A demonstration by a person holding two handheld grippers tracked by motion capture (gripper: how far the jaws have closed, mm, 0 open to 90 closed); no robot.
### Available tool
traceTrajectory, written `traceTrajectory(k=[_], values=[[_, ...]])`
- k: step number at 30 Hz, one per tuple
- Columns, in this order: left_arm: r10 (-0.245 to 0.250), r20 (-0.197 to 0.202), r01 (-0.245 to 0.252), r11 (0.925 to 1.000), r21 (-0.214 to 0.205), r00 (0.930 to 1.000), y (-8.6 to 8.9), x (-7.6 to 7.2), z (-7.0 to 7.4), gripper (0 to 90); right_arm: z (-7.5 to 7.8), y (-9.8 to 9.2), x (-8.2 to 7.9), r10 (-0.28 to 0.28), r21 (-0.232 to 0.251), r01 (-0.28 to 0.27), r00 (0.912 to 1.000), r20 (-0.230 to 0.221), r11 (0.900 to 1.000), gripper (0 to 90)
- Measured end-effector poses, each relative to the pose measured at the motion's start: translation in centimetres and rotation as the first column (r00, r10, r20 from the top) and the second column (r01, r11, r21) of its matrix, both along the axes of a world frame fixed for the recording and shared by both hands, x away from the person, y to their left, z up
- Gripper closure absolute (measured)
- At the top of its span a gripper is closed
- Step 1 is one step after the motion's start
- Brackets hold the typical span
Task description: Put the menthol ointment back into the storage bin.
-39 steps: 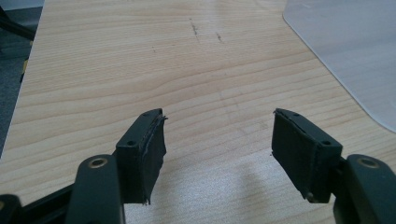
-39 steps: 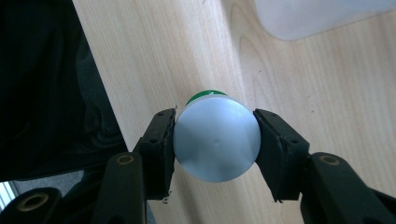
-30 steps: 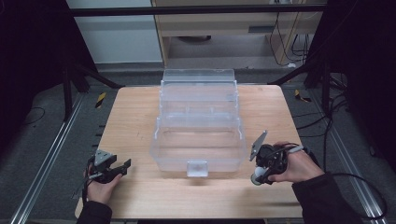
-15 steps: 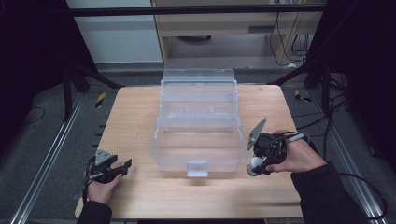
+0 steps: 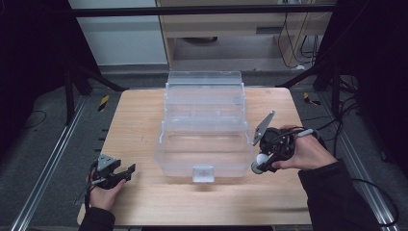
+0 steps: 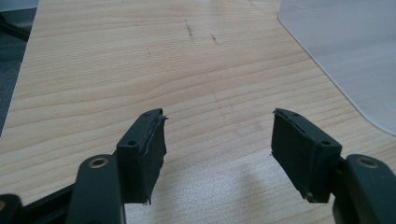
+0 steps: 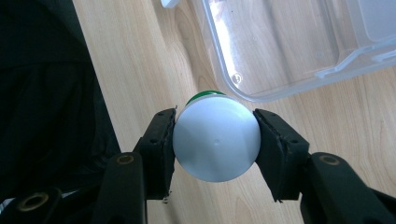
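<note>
High view: wooden table [image 5: 144, 120], grey floor [image 5: 43, 144].

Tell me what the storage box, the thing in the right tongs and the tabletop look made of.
The storage box looks like clear rigid plastic: the wood shows through its walls, and its edges glint. The white bottle held in the right tongs looks like smooth matte plastic, with a green part behind it; its contents can't be told. The tabletop looks like pale wood or wood laminate, with visible grain.
</note>
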State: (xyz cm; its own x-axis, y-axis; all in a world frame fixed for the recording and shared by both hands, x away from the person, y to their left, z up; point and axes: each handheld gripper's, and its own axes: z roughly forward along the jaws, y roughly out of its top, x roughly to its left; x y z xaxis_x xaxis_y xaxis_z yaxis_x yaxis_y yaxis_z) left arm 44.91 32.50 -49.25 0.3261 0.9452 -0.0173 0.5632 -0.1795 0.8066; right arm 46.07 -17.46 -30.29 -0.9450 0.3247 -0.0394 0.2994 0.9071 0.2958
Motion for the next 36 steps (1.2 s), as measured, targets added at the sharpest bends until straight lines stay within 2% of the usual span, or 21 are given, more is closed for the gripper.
traceTrajectory(k=[16, 21, 31, 36], values=[[0.003, 0.002, -0.003, 1.0000, -0.003, 1.0000, 0.1, 0.0, 0.0, 34.8, 1.3, 1.3, 2.3, -0.004, 0.023, 0.004, 1.0000, 0.002, 0.9997, 50.6], [0.003, 0.002, -0.003, 1.0000, -0.003, 1.0000, 0.1, 0.0, 0.0, 34.8, 1.0, 1.8, 3.3, -0.009, 0.041, 0.008, 0.9999, 0.011, 0.9991, 50.6], [0.002, 0.002, -0.002, 1.0000, -0.005, 1.0000, 0.2, 0.0, 0.0, 34.9, 0.0, 2.6, 5.0, -0.010, 0.042, 0.010, 0.9998, 0.014, 0.9991, 50.7], [0.002, 0.000, -0.002, 1.0000, -0.006, 1.0000, 0.2, 0.0, 0.0, 34.9, -0.7, 3.0, 5.7, -0.009, 0.025, 0.008, 0.9998, 0.020, 0.9997, 50.6]])
